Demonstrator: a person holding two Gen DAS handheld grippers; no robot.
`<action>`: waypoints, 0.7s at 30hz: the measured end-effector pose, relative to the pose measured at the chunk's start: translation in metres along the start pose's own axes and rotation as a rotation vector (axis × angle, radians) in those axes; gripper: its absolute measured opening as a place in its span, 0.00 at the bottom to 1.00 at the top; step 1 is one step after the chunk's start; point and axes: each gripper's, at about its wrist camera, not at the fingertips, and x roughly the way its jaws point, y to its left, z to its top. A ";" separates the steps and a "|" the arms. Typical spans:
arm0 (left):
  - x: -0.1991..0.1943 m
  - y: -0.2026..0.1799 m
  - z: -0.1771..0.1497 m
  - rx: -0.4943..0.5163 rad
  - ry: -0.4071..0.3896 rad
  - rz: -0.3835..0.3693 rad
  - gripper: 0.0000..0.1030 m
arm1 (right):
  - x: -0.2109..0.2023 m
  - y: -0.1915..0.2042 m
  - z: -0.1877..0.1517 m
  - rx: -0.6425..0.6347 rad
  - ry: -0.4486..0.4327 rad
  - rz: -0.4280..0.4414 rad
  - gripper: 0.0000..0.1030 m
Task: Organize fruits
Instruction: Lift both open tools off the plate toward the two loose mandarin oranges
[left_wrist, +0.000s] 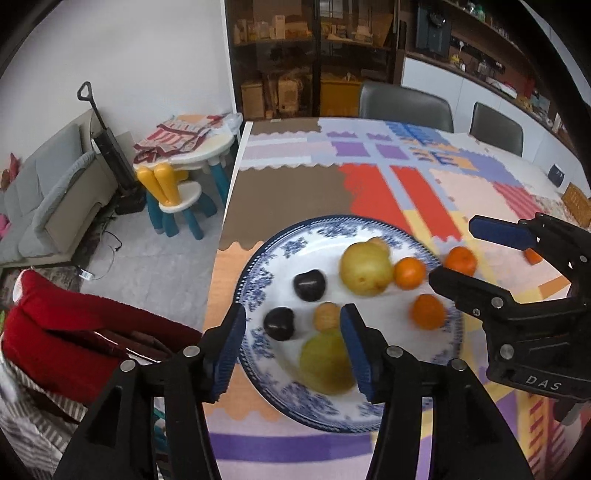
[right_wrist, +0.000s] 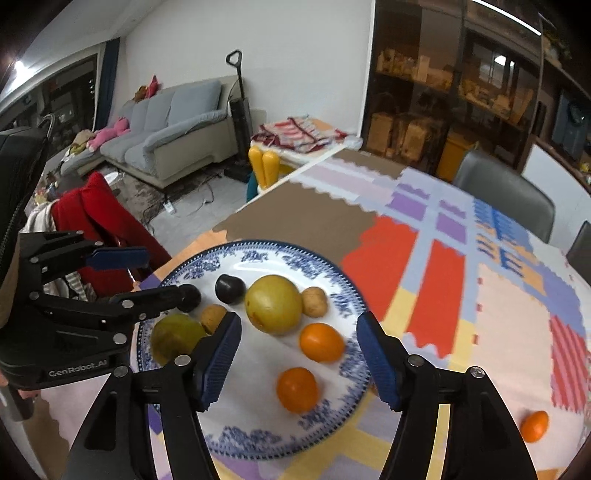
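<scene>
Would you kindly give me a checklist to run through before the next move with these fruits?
1. Left gripper open and empty: ok.
2. Right gripper open and empty: ok.
3. Grippers clear of each other: ok.
4. Plate flat on the cloth: ok.
5. Nothing left off the plate: not ok; an orange lies on the cloth, right of the plate.

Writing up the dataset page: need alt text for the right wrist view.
A round blue-and-white patterned plate on a patchwork tablecloth holds assorted fruits. Both black grippers with blue pads, right gripper and left gripper, hover open above it.
</scene>
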 end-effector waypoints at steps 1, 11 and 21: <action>-0.007 -0.004 0.000 -0.003 -0.013 -0.004 0.54 | -0.006 -0.002 -0.001 0.002 -0.011 -0.008 0.64; -0.055 -0.053 -0.004 0.007 -0.099 -0.033 0.64 | -0.071 -0.033 -0.020 0.061 -0.094 -0.107 0.73; -0.065 -0.109 -0.004 0.049 -0.132 -0.064 0.68 | -0.108 -0.087 -0.054 0.206 -0.079 -0.185 0.73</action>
